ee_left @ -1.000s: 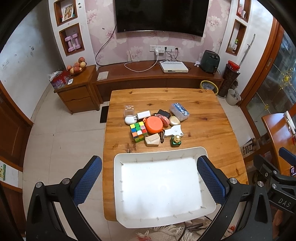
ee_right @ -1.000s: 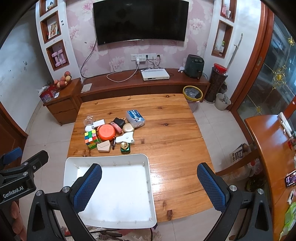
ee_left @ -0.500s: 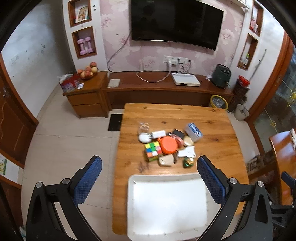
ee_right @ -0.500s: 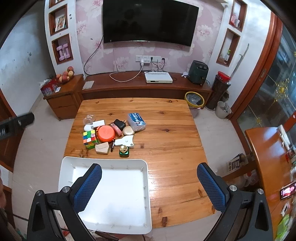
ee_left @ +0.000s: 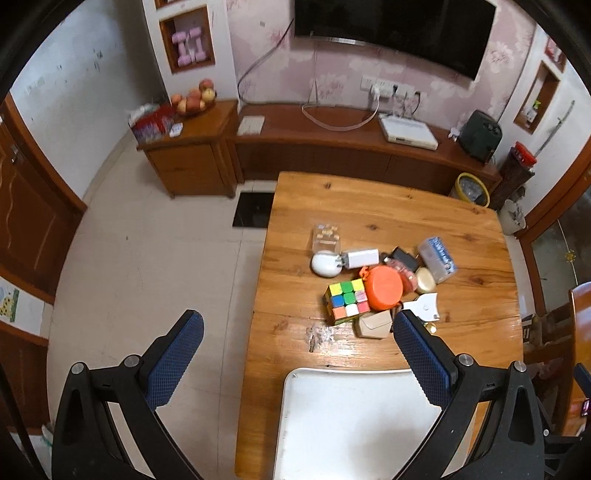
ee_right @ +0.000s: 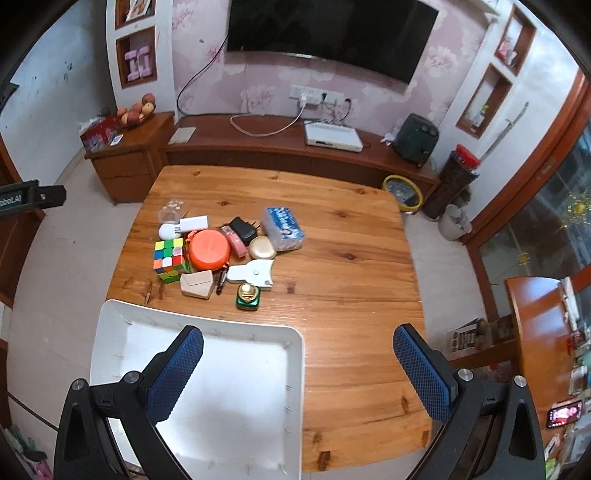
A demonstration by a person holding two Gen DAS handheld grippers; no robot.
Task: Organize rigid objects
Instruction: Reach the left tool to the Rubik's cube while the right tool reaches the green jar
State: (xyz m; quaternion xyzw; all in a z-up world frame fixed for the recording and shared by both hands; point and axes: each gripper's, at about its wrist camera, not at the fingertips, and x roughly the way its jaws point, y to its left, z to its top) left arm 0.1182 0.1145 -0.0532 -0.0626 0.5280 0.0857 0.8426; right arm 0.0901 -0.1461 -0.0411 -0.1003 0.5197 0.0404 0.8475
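A: Where are the objects found?

B: A tight cluster is seen mid-table: a cube [ee_right: 169, 259] touching an orange lid [ee_right: 209, 249], a beige box [ee_right: 198, 284] just in front of them, a green jar [ee_right: 248, 296] nearest the tray, a white holder [ee_right: 253, 274] beside it, and a tissue pack [ee_right: 283, 223] at the far right (smaller pieces behind are too crowded to be told apart).

A: And the tray?

B: The white tray [ee_right: 295, 369] is set at the table's near edge, close to the cluster but apart from it; nothing is seen inside.

A: The grippers?

B: The right gripper [ee_right: 298, 373] is held above the tray's right rim with its fingers spread wide, nothing between them. The left gripper [ee_left: 298, 369] is held high over the table's left edge, fingers equally wide, likewise holding nothing.

A: The surface?

B: A glossy wooden table [ee_right: 351, 280] with knots and a scuffed patch near the tray is shown.

A: The room?

B: Pale floor tiles, a low wooden console [ee_right: 280, 147] under a wall-mounted TV [ee_right: 328, 33], floral pink wallpaper, a fruit bowl [ee_left: 194, 99] on a side cabinet, and a yellow bin [ee_right: 402, 192] past the far corner are visible.
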